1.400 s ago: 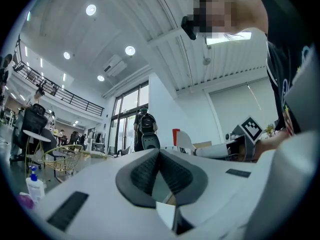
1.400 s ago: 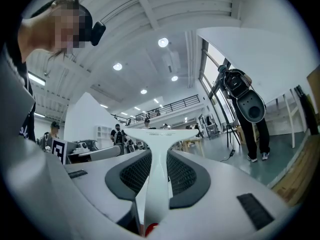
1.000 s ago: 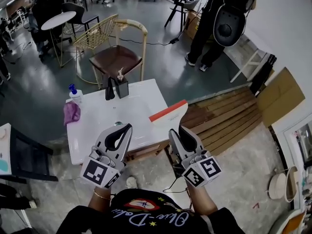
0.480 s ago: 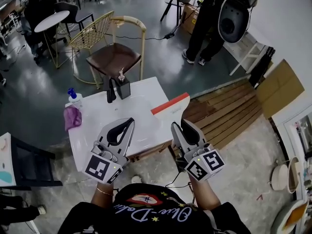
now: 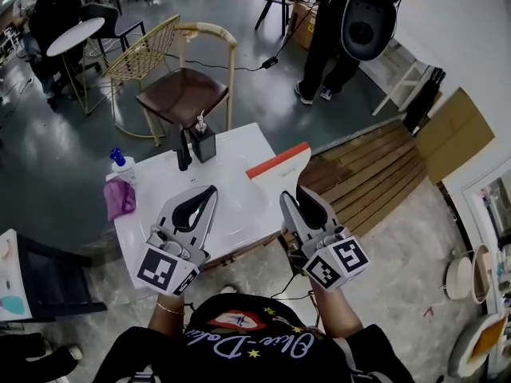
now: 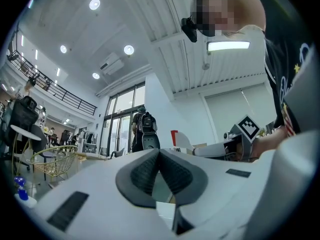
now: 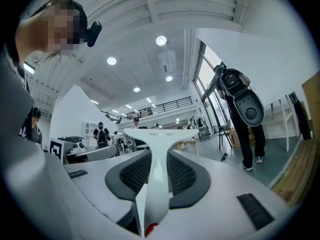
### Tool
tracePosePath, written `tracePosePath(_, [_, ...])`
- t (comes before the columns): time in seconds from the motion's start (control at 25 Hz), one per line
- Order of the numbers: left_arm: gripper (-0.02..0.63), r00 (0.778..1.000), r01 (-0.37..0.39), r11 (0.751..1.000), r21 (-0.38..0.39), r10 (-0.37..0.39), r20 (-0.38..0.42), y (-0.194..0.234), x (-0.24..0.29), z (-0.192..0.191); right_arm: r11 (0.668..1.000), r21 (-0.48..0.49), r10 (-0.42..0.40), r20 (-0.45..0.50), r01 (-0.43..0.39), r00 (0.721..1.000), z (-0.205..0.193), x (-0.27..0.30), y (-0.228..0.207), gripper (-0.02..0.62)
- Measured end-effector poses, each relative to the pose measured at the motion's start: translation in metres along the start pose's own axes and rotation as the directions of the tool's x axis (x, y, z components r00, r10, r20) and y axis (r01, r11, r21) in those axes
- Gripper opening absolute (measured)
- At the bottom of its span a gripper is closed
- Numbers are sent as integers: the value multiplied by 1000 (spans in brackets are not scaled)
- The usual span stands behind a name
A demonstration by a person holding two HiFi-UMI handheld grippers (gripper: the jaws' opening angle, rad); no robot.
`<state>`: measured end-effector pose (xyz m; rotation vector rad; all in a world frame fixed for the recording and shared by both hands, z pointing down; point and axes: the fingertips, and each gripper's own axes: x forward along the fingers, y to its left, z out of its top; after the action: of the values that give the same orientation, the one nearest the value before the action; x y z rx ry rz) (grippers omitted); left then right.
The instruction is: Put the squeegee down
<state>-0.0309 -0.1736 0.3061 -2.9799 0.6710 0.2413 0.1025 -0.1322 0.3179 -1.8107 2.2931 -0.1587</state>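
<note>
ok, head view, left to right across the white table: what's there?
Purple cloth → black dispenser → squeegee, gripped by the right tool. The blue-capped bottle shares the cloth's position left to right, so it's left out.

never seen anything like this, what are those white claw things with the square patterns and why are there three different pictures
There is no robot here: a person holds a hand tool with two jaws in each hand, and the patterned cubes are part of those tools. The picture looking down comes from a camera on the person's head. The other two come from cameras riding on each tool, looking along its jaws.

The left gripper is shut on nothing. The right gripper is clamped on the handle of a white squeegee with a red-orange edge, held near the right edge of the white table. On the table are a purple cloth, a bottle with a blue cap, and a black box at the far edge.
</note>
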Motion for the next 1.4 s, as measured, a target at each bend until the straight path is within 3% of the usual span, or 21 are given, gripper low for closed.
tracePosePath(0.68, [-4, 997, 78, 995, -57, -79, -14, -7, 11, -19, 996, -1, -90, -18, 90, 996, -9, -14, -12, 100])
tracePosePath(1.4, [-4, 998, -36, 999, -38, 34, -51, 26, 45, -29, 999, 36, 19, -60, -17, 998, -14, 43, -49, 100])
